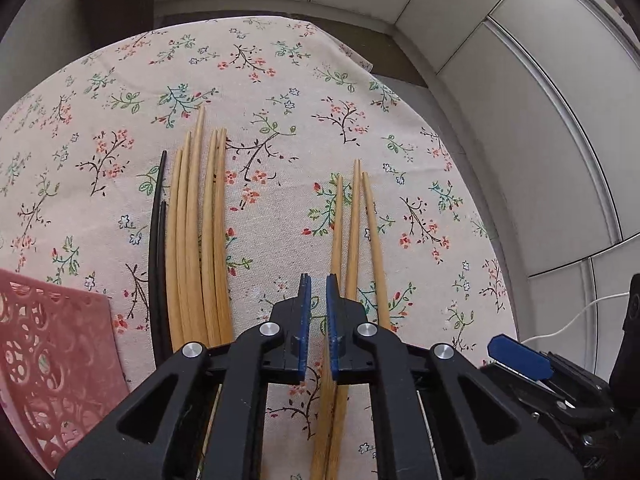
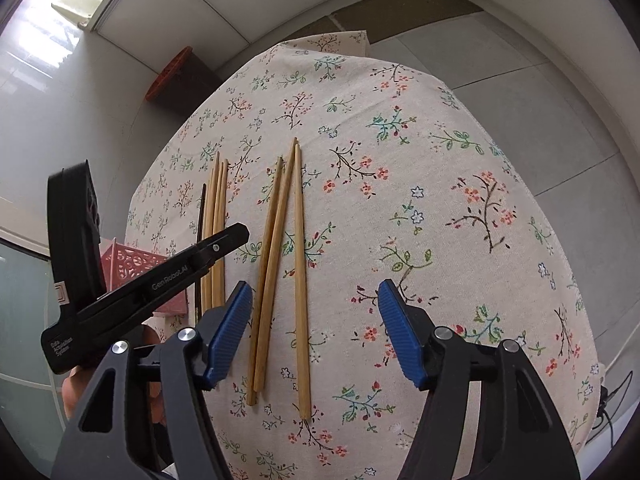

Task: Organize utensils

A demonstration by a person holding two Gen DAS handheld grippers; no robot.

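The right gripper, black-framed with ribbed blue pads, is hanging above the flowered cloth with its jaws standing well apart and nothing pressed between them. Directly under the gap, three loose pale wooden chopsticks are lying on the floral beige tablecloth, their blunt butt ends nearest the tool and their tips pointing away. Their long axis is running almost straight ahead along the line of the fingers, so the pads are sitting to either side of the sticks rather than across their ends. Two of the three are touching and crossing slightly; the third is lying just beside them, toward the right pad.

The left gripper is closed down to a narrow slit with nothing in it; the same three sticks are passing beneath its right finger. Whether that finger is touching them I cannot tell.

Farther off to the left, a sorted bundle of pale chopsticks is lying parallel, with two thin black chopsticks beside it and a pink perforated plastic basket beyond.

The right hand looks better placed for the pickup.
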